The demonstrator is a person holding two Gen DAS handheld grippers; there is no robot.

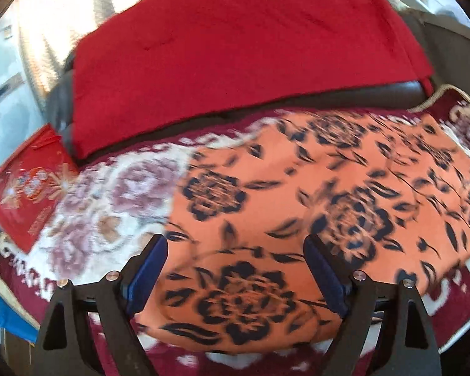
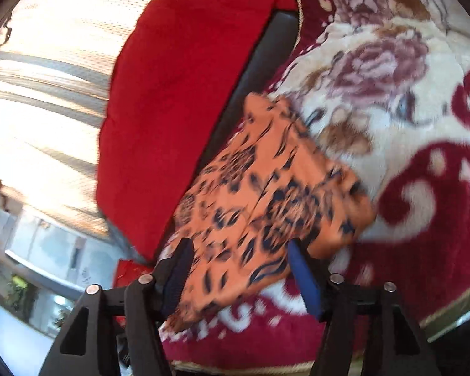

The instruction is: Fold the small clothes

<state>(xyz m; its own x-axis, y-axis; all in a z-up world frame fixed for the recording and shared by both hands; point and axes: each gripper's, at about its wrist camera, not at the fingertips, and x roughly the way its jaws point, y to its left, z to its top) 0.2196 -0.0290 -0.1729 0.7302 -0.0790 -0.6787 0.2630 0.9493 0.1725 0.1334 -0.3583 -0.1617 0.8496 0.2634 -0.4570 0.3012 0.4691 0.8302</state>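
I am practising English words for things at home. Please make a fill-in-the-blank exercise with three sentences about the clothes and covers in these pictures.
1. The cloth with dark flowers that lies in front of both tongs has the ground colour ______.
2. This cloth lies on a thick blanket in cream and dark red, printed with large ______.
3. The plain cushion behind the cloth has the colour ______.

Missing words: orange; flowers; red
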